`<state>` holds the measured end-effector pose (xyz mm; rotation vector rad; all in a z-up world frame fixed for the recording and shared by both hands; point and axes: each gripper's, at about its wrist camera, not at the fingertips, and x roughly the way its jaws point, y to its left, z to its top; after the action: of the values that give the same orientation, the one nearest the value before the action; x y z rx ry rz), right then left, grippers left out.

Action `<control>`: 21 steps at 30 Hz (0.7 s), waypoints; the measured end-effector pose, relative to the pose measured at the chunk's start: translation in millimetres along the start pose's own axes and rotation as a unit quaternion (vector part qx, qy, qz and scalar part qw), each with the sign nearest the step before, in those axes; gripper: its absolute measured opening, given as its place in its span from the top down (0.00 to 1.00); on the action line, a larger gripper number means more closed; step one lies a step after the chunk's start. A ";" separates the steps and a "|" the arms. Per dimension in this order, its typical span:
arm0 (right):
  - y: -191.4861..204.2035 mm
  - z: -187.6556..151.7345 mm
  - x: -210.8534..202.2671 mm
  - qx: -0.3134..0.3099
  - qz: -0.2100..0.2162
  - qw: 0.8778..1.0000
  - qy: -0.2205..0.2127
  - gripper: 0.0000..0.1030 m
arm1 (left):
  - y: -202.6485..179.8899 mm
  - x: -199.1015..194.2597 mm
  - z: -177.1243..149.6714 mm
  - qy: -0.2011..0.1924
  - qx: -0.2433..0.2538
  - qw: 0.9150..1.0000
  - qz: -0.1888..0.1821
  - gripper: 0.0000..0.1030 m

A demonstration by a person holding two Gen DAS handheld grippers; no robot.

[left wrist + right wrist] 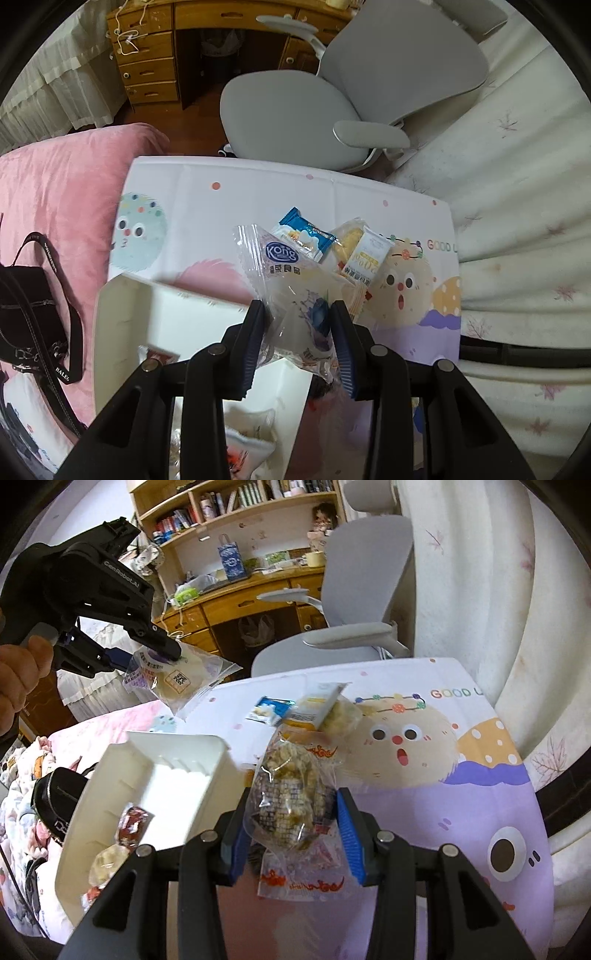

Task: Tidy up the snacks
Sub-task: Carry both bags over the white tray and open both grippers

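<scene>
1. Snacks are the matter here: some wrapped packets lie together on the cartoon-printed table cover, and others are held in my two tools.
2. My left gripper is clamped on a clear plastic packet with a blue "Kong" label; both blue ribbed pads press its sides, and the packet is lifted above the cover.
3. In the right wrist view the same left gripper appears at 10 o'clock, high in the air, with the clear packet hanging from its tips.
4. My right gripper is closed on a transparent bag of pale puffed pieces with dark checkered print, which stands between the blue pads.
5. A white rectangular plastic tray with ribbed inner walls sits at 9 o'clock from the right gripper, near it. Inside it, at the near end, lie a red-brown wrapped candy and a pale wrapped candy.
6. On the cover at 12 o'clock from the right gripper, a blue-and-white small packet and a white-and-yellow flat packet lie just beside each other.
7. A grey office chair stands behind the table.
8. A black handbag with a lettered strap rests on the pink blanket at 9 o'clock in the left wrist view.
</scene>
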<state>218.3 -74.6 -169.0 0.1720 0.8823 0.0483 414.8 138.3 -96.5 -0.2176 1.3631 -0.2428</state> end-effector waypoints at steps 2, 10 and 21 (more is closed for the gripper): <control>10.7 -0.9 -7.8 -0.007 0.003 1.000 -0.005 0.59 | 6.9 -13.5 -9.2 -0.006 0.001 1.000 -0.006 0.66; 54.9 -8.6 -33.7 -0.023 0.018 0.999 -0.021 0.59 | 40.1 -47.4 -47.0 -0.012 0.009 1.000 0.003 0.66; 122.4 -29.5 -54.2 -0.041 0.049 0.998 -0.023 0.59 | 99.2 -70.3 -106.6 0.005 0.026 1.000 0.013 0.80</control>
<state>164.7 43.7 -125.2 0.1392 0.8241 0.1706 301.5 252.5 -80.4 -0.1547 1.3676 -0.2576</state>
